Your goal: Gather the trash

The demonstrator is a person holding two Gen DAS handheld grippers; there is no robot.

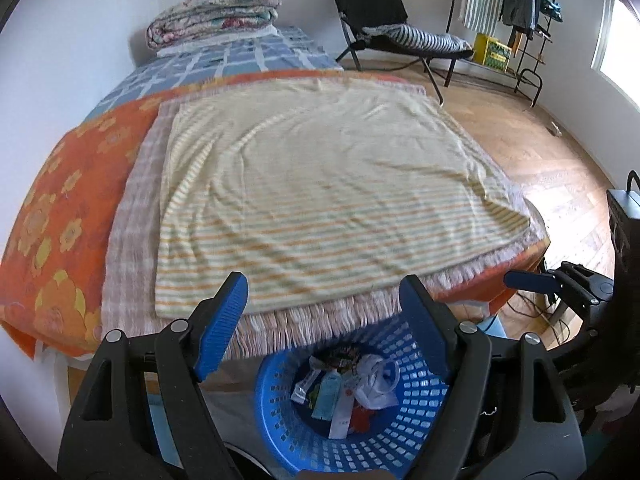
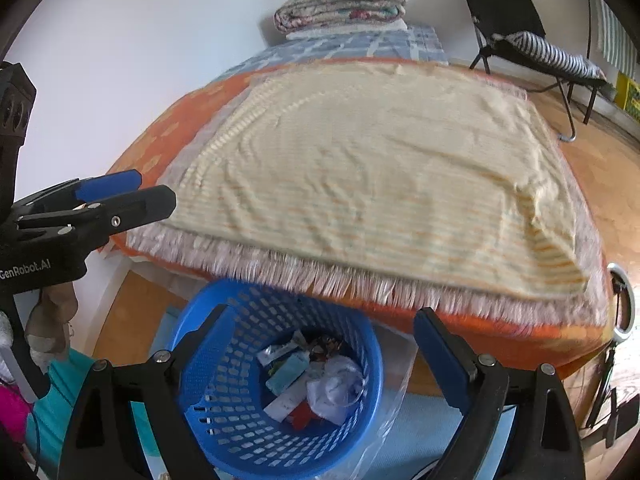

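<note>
Grippers are hanging spread wide and holding nothing over the basket (image 1: 404, 432), the left gripper (image 1: 324, 292) to its left, the right gripper (image 2: 320, 332) to its right, likely placed there for dropping trash in. Standing on the floor just below the bed (image 1: 68, 208) end, the basket is sitting within reach of whatever gets cleared off the striped cloth (image 1: 320, 184) above it. Trash (image 2: 312, 380) is lying at its bottom: wrappers, a teal packet, crumpled white plastic. No litter is showing on the cloth.
</note>
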